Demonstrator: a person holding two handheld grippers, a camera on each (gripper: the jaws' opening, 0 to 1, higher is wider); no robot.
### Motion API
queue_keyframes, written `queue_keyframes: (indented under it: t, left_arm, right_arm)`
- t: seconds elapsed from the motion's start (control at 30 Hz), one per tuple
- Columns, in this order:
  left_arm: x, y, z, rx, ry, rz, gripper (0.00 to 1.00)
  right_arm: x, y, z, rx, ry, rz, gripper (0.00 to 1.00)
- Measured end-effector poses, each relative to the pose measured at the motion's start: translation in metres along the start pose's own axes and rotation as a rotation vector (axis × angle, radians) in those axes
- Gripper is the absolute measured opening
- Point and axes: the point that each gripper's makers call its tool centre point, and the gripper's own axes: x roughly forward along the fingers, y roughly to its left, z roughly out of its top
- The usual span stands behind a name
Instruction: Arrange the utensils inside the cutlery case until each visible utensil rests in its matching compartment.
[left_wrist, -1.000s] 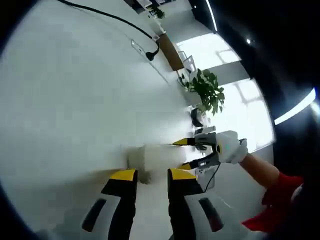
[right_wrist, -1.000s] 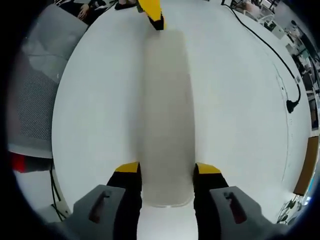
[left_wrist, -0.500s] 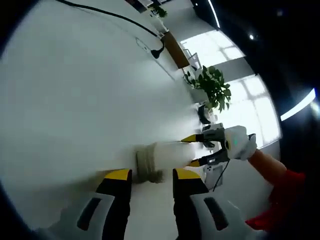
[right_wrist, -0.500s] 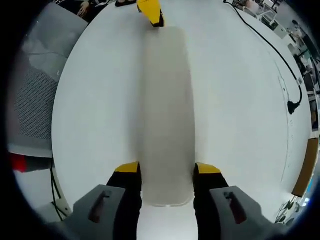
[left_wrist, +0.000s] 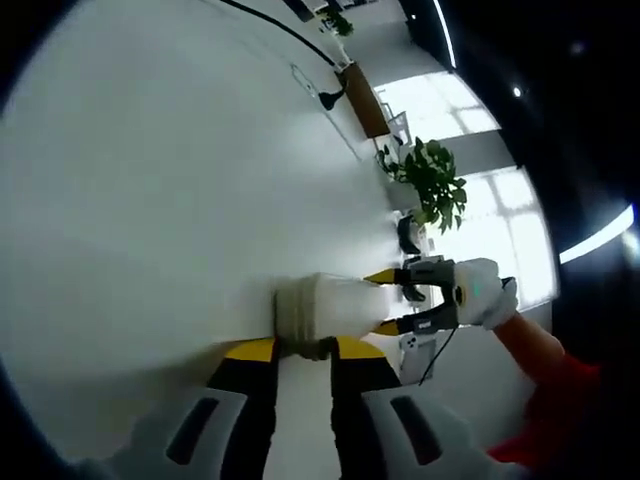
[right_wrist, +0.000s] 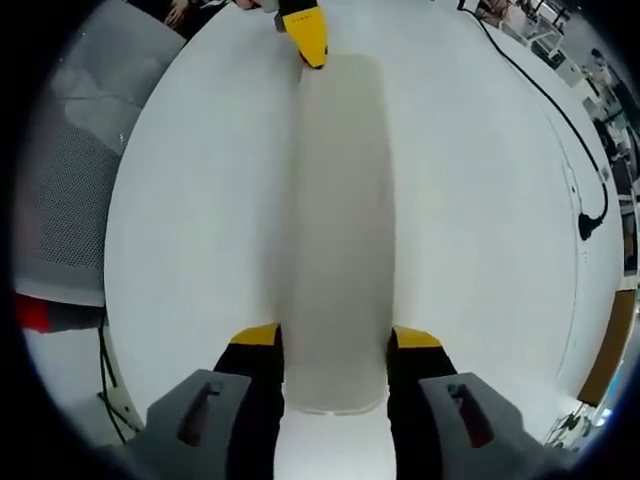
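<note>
A long white closed cutlery case (right_wrist: 340, 200) lies flat on the white table (right_wrist: 190, 220); no utensils show. In the right gripper view my right gripper (right_wrist: 335, 340) has its jaws against both long sides of the case's near end, shut on it. At the case's far end a yellow fingertip of my left gripper (right_wrist: 305, 35) touches the corner. In the left gripper view the case's (left_wrist: 335, 305) ribbed end sits between the jaws of my left gripper (left_wrist: 305, 348), which press on it. Beyond it, a white-gloved hand (left_wrist: 480, 295) holds the right gripper (left_wrist: 383, 300).
A black cable with a plug (right_wrist: 590, 215) runs along the table's far side, seen also as a cable (left_wrist: 325, 95) in the left gripper view. A grey mesh chair (right_wrist: 70, 170) stands past the table edge. A potted plant (left_wrist: 430, 180) is behind, near bright windows.
My left gripper's jaws have narrowed and moved forward onto the case's end. The right gripper keeps its hold, unmoved on the case.
</note>
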Motion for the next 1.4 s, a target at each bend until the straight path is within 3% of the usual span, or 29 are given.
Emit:
queue_keyframes:
  t: [0.03,0.1,0.13,0.17,0.2,0.23,0.27,0.33,0.37,0.43,0.53,0.57,0.6,0.63,0.7,0.73,0.8,0.87,0.9,0.93,1.0,1.07,1.17,1.3,1.37,1.4]
  left_arm:
    - [0.0,0.001,-0.001,-0.023,0.006,0.001,0.18]
    - [0.008,-0.017,-0.024,-0.005,0.003,0.016,0.16]
    - [0.003,-0.013,-0.014,-0.022,0.015,0.004,0.16]
    - [0.002,-0.006,-0.02,0.032,0.019,0.019,0.12]
    - [0.001,0.016,-0.008,-0.028,0.02,0.003,0.12]
    - [0.001,0.028,-0.002,-0.034,0.017,-0.001,0.12]
    - [0.001,0.022,0.004,0.023,-0.019,0.02,0.12]
    - [0.001,0.017,0.004,0.012,0.001,0.015,0.12]
    - [0.001,0.006,0.0,-0.04,0.003,0.01,0.14]
    - [0.003,0.003,0.001,0.054,-0.001,0.032,0.16]
    - [0.0,-0.003,0.003,0.066,0.032,0.032,0.18]
    - [-0.001,-0.002,0.007,0.097,0.019,0.03,0.18]
    - [-0.002,-0.001,0.012,0.087,-0.006,0.022,0.17]
    - [-0.003,-0.003,0.025,0.023,-0.071,0.006,0.16]
    - [-0.005,-0.007,0.037,0.029,-0.112,-0.039,0.18]
    - [-0.005,-0.006,0.037,0.039,-0.103,-0.028,0.18]
    - [-0.003,-0.016,0.031,0.042,-0.048,-0.094,0.17]
    - [-0.002,-0.003,0.028,0.072,-0.004,-0.027,0.22]
    - [-0.001,-0.004,0.024,0.107,0.018,-0.039,0.25]
    - [-0.001,0.001,0.02,0.121,0.045,-0.011,0.28]
    - [0.001,-0.002,0.017,0.136,0.05,-0.034,0.23]
    - [0.002,0.005,0.021,0.126,0.024,0.006,0.2]
    - [0.004,0.001,0.028,0.085,-0.014,-0.03,0.17]
    - [0.005,-0.002,0.026,0.203,-0.015,-0.032,0.15]
    - [0.004,-0.001,0.024,0.184,0.004,-0.034,0.13]
    - [0.004,-0.002,0.024,0.253,0.01,-0.043,0.12]
  right_arm:
    - [0.0,0.0,0.0,-0.004,0.001,0.0,0.38]
    - [0.0,0.001,0.001,-0.005,0.004,0.0,0.38]
    - [0.0,0.001,0.001,-0.013,0.007,-0.001,0.38]
    - [0.001,0.003,0.002,-0.012,0.003,0.008,0.38]
    - [0.002,0.001,0.002,-0.018,0.004,0.001,0.38]
    - [0.003,0.002,0.001,-0.016,0.007,0.003,0.38]
    - [0.003,0.002,0.001,-0.006,0.003,0.004,0.38]
    - [0.002,0.003,0.0,-0.013,-0.012,0.004,0.38]
    - [0.002,0.004,0.0,-0.016,-0.017,0.003,0.38]
    - [0.001,0.006,0.0,-0.015,-0.026,0.001,0.38]
    - [0.001,0.007,0.001,-0.01,-0.021,-0.002,0.38]
    - [0.0,0.006,0.001,-0.008,-0.021,-0.002,0.38]
    - [0.0,0.007,0.001,-0.015,-0.017,-0.001,0.38]
    - [0.0,0.007,0.002,-0.031,-0.012,0.001,0.38]
    - [-0.001,0.009,0.004,-0.055,-0.002,0.003,0.38]
    - [-0.001,0.009,0.004,-0.07,0.002,0.006,0.38]
    - [0.0,0.006,0.002,-0.069,0.009,0.008,0.38]
    - [0.0,0.005,0.002,-0.071,0.014,0.009,0.38]
    - [0.0,0.004,0.002,-0.07,0.015,0.009,0.38]
    - [0.001,0.004,0.002,-0.07,0.014,0.009,0.38]
    - [0.0,0.004,0.002,-0.067,0.01,0.007,0.38]
    - [0.001,0.002,0.002,-0.066,0.005,0.006,0.39]
    - [0.002,0.001,0.001,-0.068,0.003,0.005,0.39]
    - [0.002,-0.001,0.001,-0.072,0.003,0.008,0.38]
    - [0.002,0.0,0.002,-0.076,0.006,0.007,0.38]
    - [0.002,-0.001,0.002,-0.074,0.01,0.007,0.38]
